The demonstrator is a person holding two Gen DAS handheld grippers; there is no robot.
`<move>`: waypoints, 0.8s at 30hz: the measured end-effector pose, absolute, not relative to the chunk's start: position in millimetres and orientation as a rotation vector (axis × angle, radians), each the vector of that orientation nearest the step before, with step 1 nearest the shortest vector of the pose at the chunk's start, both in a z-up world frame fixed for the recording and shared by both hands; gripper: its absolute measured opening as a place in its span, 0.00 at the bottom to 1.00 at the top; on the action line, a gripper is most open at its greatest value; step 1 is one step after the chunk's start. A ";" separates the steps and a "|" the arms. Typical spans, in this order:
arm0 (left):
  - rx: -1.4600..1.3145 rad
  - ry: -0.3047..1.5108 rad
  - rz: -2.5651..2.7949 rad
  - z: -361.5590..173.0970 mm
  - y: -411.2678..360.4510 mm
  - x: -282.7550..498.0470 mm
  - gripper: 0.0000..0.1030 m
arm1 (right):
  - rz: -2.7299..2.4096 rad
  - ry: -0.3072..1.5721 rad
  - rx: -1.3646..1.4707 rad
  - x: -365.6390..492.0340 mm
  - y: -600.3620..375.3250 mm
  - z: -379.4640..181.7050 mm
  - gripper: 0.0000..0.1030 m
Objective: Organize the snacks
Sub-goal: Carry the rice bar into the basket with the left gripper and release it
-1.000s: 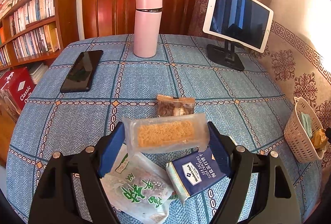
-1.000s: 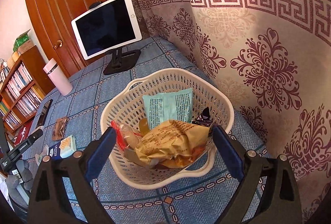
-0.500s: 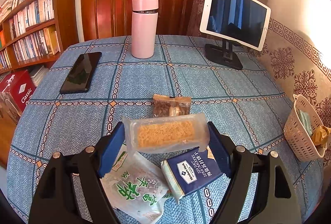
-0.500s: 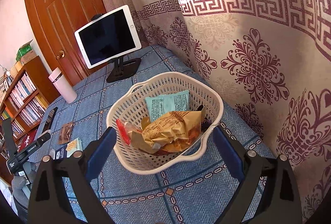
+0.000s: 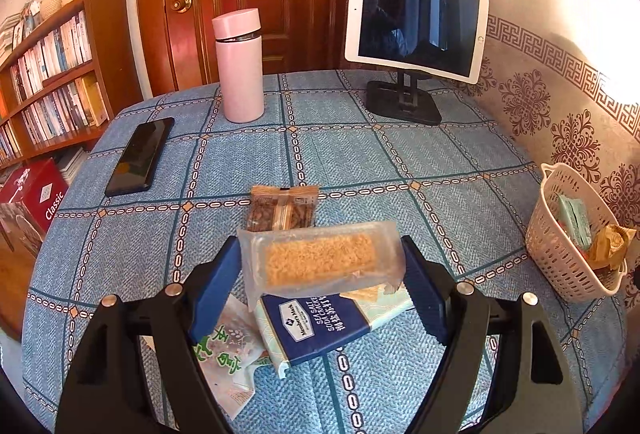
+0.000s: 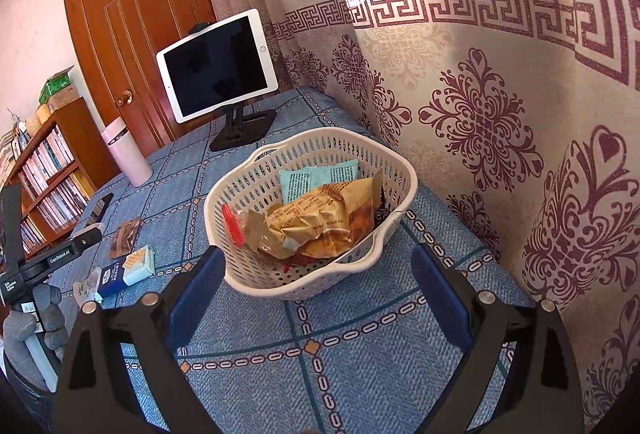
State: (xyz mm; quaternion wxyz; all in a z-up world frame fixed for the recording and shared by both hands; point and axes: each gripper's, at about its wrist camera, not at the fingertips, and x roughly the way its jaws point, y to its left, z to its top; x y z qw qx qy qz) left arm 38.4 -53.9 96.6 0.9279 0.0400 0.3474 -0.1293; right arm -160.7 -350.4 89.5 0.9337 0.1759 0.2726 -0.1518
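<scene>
**Snack bar off the table and headed for the basket**

I have the left gripper point(image 5: 322, 266) closed across the ends of a clear-wrapped snack bar point(image 5: 320, 262), its jaws spread wide because the bar is long, and that spread has not changed over the last second. What has changed is the view around it: a second ago the basket point(image 5: 560, 254) sat at the very edge of my left camera, and now it shows more fully on the right, while the bottle point(image 5: 239, 67) and the tablet point(image 5: 416, 23) have slid left. So I read it that I am swinging the bar toward the basket, lifted clear of the packets on the table.

My right gripper point(image 6: 316, 294) is spread open with nothing between its fingers. It has backed away from the basket point(image 6: 320, 141), which a second ago filled the space between the jaws and now sits ahead of them. That clears the way for the left hand to come in.

Still on the tablecloth point(image 5: 360, 161): a blue cracker pack point(image 5: 316, 326), a white-and-green packet point(image 5: 228, 354), and a small brown bar point(image 5: 282, 207). The basket already holds a teal packet point(image 6: 316, 177) and a crinkled golden bag point(image 6: 320, 222), so I judge the job roughly half done.
</scene>
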 end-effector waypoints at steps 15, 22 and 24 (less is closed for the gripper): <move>0.211 0.663 -0.391 115.9 -154.9 5.9 0.77 | -0.290 0.561 0.421 -181.3 -371.9 65.6 0.91; 0.271 0.644 -0.473 120.8 -205.0 -10.3 0.77 | -0.266 0.595 0.453 -184.7 -374.9 49.1 0.91; 0.283 0.639 -0.497 122.9 -218.0 -14.1 0.77 | -0.256 0.599 0.457 -184.5 -374.1 46.8 0.91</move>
